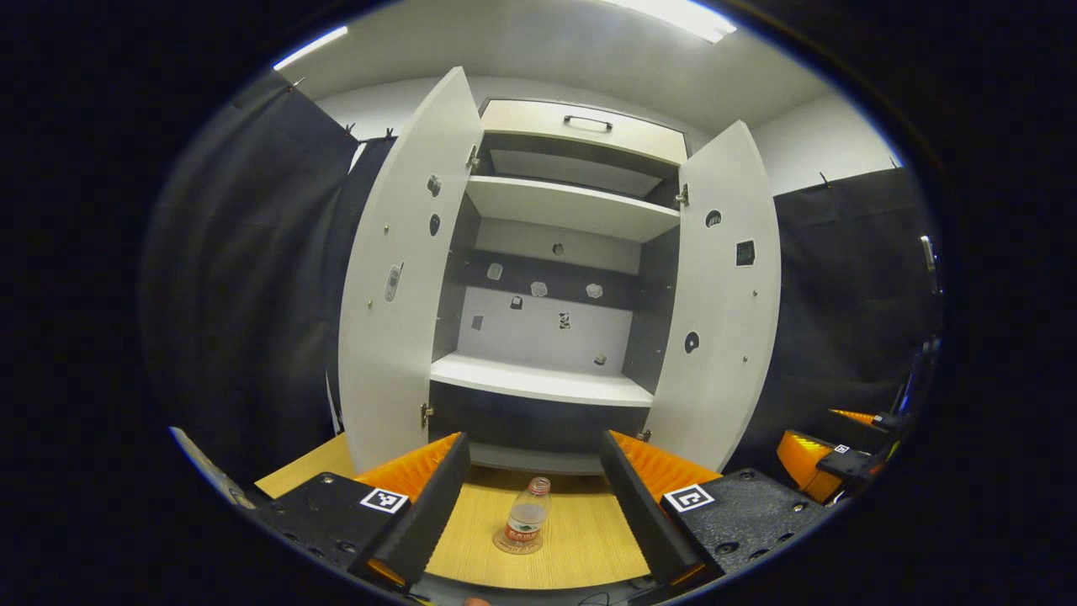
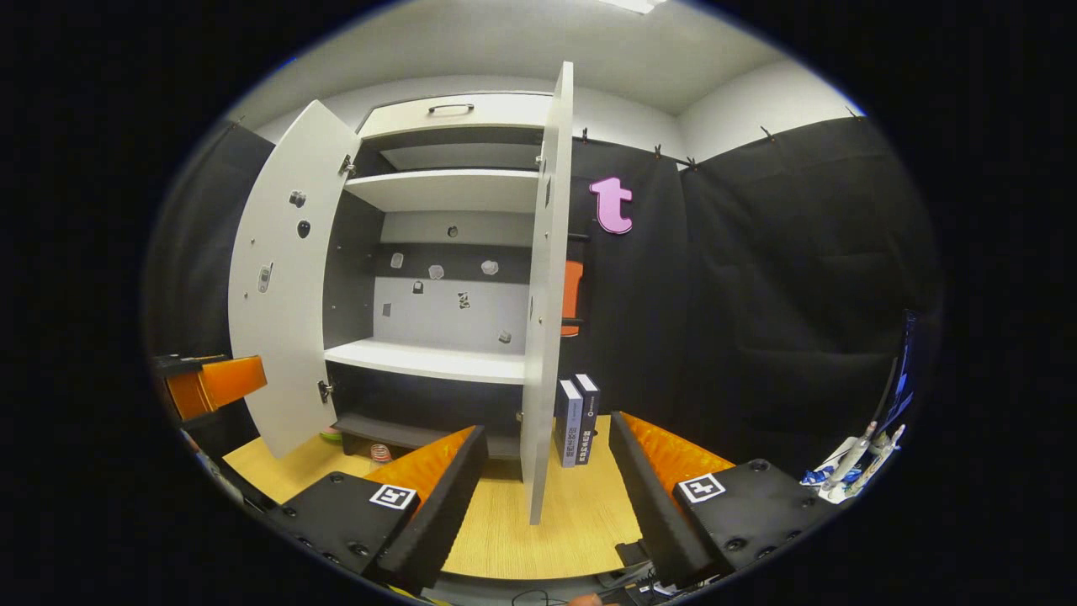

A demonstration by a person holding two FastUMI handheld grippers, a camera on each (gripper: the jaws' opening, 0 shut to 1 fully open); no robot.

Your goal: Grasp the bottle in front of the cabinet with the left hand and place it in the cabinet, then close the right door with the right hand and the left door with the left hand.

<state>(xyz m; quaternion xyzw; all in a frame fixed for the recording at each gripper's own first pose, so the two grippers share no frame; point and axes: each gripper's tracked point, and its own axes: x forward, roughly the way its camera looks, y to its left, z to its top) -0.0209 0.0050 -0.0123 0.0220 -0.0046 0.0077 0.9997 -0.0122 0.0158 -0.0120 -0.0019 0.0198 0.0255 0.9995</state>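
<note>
- Two hand-held grippers are mine: the left hand-held gripper (image 1: pixel 535 505) has its fingers spread wide with nothing between them, and the right hand-held gripper (image 2: pixel 547 497) is likewise spread and empty.
- Bottle (image 1: pixel 526 522): it stands on the desk (image 1: pixel 580 547) in front of the cabinet (image 1: pixel 555 206), near me and straight ahead of my left hand-held gripper, centred in the gap between its fingers but touching neither.
- Long axis of the bottle: upright, cap pointing up, base on the desk; my fingers would flank it from left and right across that axis.
- Nearer hand: I judge the left one nearer; in the right gripper view the bottle's cap (image 2: pixel 380 453) peeps out far to the left, beyond that hand's left finger.
- Left door (image 1: pixel 400 278) and right door (image 1: pixel 724 286) both stand open, leaving the lower shelf (image 1: pixel 538 380) free, beyond and above the bottle.
- Right door (image 2: pixel 547 286) in the right gripper view: seen edge-on, directly ahead between my right fingers.
- Judgement: the grasp is not yet made; a straight advance should suffice.
</note>
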